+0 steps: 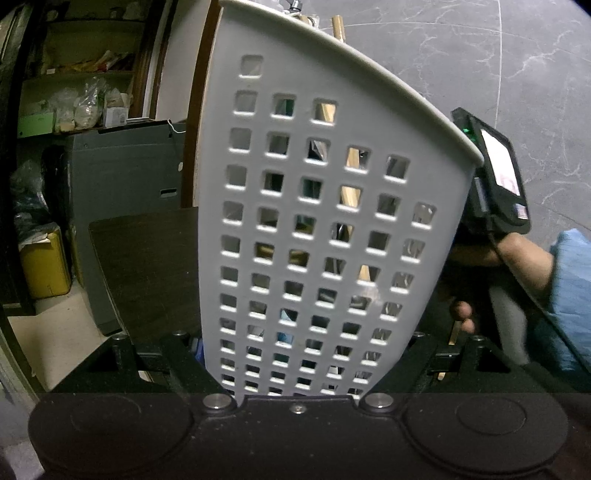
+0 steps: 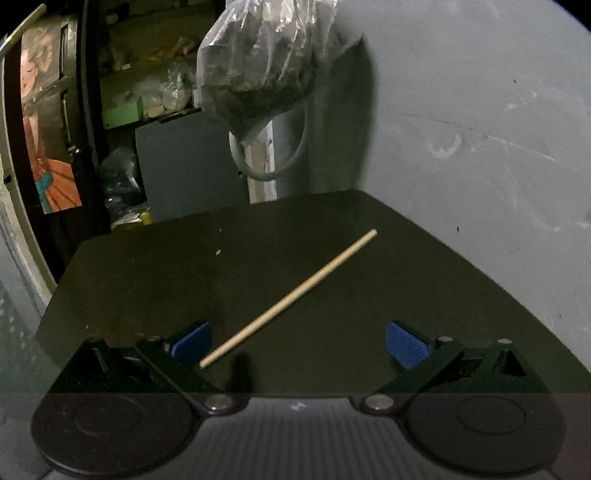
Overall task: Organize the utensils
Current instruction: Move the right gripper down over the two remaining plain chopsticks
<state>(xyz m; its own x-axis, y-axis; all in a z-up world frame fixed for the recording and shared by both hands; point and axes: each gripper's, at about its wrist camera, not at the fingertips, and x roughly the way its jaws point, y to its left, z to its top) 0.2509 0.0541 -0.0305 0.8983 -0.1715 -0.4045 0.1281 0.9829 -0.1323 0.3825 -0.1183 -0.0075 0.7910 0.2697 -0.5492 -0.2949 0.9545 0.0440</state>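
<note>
Inside the white basket (image 1: pixel 314 229), wooden utensils (image 1: pixel 338 27) stand upright.

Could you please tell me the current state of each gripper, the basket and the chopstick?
left gripper: shut on the white basket.
white basket: held, utensils visible through its holes.
right gripper: open, holding nothing.
wooden chopstick: lying flat on the dark table, ungripped.

Both views were dim and bent hard at their black fisheye corners. The white basket (image 1: pixel 314 221) caught the most light, its holes soft-edged with slight blur. The dark table (image 2: pixel 332 295) swallowed detail, while the plastic bag (image 2: pixel 262 62) threw a heavy shadow rightward onto the grey wall (image 2: pixel 480 129)
</note>
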